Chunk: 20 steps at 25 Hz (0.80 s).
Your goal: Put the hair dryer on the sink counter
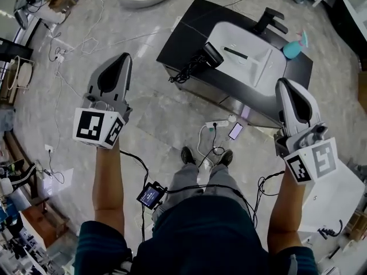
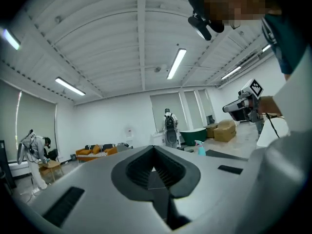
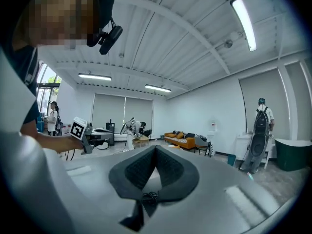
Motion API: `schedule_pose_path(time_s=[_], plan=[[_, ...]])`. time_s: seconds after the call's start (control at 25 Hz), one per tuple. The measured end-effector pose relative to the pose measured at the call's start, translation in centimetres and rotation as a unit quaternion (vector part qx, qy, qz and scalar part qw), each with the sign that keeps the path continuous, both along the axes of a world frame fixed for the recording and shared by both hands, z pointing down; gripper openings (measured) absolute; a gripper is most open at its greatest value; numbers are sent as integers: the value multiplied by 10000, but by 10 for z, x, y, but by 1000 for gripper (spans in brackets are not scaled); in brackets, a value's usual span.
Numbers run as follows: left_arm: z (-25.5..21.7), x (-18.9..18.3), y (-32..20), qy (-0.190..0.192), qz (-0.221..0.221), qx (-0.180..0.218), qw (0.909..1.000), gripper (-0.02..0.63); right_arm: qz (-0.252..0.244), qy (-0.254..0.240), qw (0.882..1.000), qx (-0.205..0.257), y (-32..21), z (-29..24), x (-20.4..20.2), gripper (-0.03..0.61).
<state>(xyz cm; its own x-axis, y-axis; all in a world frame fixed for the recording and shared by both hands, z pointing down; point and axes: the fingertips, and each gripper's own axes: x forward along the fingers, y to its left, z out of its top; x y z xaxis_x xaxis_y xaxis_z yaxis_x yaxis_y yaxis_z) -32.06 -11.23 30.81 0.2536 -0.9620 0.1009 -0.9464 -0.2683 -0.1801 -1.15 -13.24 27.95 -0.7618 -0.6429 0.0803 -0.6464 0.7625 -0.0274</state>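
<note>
Two tongs are raised in front of the person, one in each hand, and both are empty. The left tongs are closed tight, pads meeting at the tip with nothing between them. The right tongs are closed the same way and grip nothing.

The hair dryer lies on the bench, on the dark top to the left of the white basin, with its head against the basin's rim. Its cord is bunched right at the bench's front edge. A black faucet stands at the far side of the basin, and a teal spray bottle stands near the bench's right end.

In the head view, the left tongs hang over bare floor, well apart from the bench's left corner. The right tongs appear just in front of the bench's right front corner. Open floor lies between the person's shoes and the bench, except for a power strip and a phone lying close to the bench's front. A white box sits low beside the right arm.
</note>
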Motion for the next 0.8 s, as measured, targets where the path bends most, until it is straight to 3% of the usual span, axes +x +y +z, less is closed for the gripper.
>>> schedule_pose_path(time_s=[0.44, 0.6, 0.8], plan=[[-93, 17, 81, -387, 6, 593, 9975, 6, -62, -16, 9980, 628, 50, -77, 11, 9], [-114, 25, 100, -689, 17, 720, 9950, 6, -63, -5, 9970, 776, 68, -96, 13, 9], [-133, 42, 121, -807, 224, 760, 9936, 5, -71, -23, 9958, 912, 84, -113, 19, 8]])
